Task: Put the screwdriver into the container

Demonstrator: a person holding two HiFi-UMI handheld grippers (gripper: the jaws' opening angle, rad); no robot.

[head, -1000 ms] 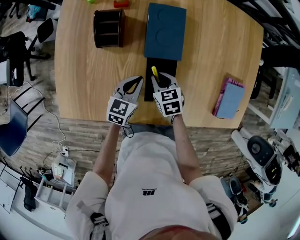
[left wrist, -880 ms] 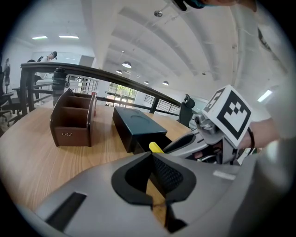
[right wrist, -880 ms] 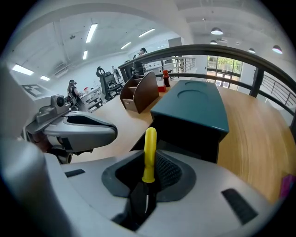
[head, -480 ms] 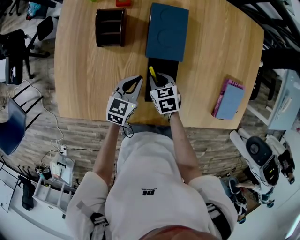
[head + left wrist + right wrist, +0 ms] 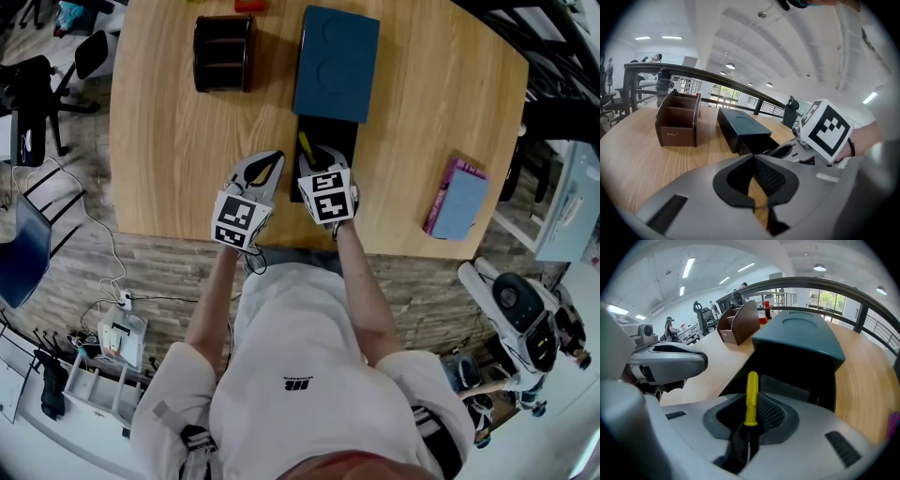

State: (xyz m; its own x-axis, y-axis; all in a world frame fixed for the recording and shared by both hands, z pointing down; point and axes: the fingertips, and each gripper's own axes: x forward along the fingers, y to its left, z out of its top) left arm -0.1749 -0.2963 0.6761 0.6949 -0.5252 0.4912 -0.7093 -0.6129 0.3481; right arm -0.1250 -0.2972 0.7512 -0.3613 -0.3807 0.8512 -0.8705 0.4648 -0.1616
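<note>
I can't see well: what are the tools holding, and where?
The right tool holds the screwdriver by its dark lower end; the yellow handle pokes out. Its jaws have just been opening a little. The left tool holds nothing.

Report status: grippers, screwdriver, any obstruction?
Left gripper shut, empty. Right gripper clamps the screwdriver, jaws just eased wider, over the open drawer of the container. Nothing in the way.
</note>
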